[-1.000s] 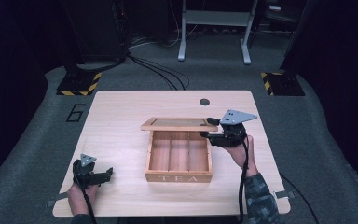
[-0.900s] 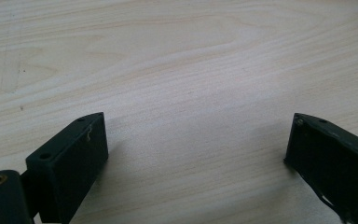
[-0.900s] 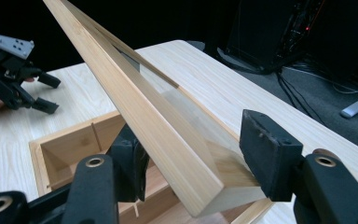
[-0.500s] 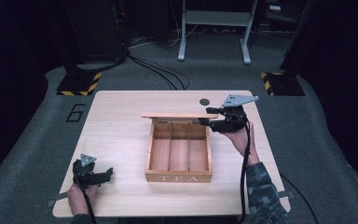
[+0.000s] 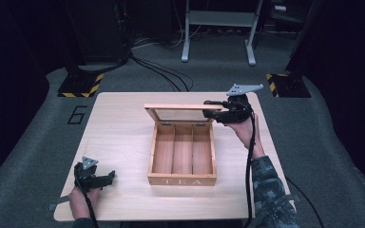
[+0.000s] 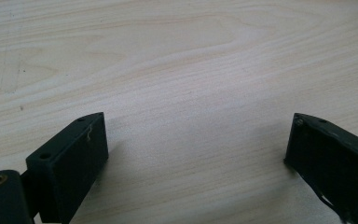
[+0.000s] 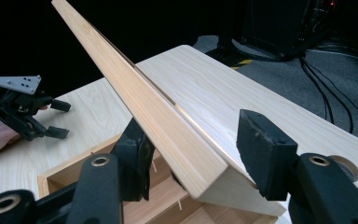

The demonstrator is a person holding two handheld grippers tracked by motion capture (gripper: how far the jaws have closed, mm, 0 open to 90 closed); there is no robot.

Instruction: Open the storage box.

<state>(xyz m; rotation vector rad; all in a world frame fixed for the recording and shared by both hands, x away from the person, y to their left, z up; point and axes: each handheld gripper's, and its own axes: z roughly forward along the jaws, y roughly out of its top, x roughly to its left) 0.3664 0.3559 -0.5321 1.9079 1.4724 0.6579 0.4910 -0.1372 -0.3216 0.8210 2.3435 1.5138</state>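
Item: wooden tea box [image 5: 182,159], lettered "TEA" on its front wall, standing near the centre of the desk [image 5: 123,137]; three long compartments inside, all bare wood; lid [image 5: 180,113] with a glazed panel, hinged along the box's 12 o'clock edge and raised to a steep tilt.

Item: right tongs [image 5: 208,109], at about 1 o'clock from the box in the high view, held by the person's right hand [image 5: 241,128]; the right gripper view shows the jaws set apart on either side of the lid's free corner [image 7: 205,177], one jaw under it and the other above with a gap showing; whether they truly pinch the wood cannot be told.

Item: left tongs [image 5: 110,176], at about 8 o'clock from the box, well apart from it, near the desk's front-left corner, in the person's left hand [image 5: 78,199]; jaws spread wide over bare wood grain, nothing between them; also seen far off in the right gripper view [image 7: 58,119].

Item: small dark round disc [image 5: 208,102] on the desk at 12 o'clock, beyond the lid.

Floor: grey, with cables [image 5: 161,76], yellow-and-black striped plates [image 5: 81,85], and a figure "6" [image 5: 77,115] at 10 o'clock.
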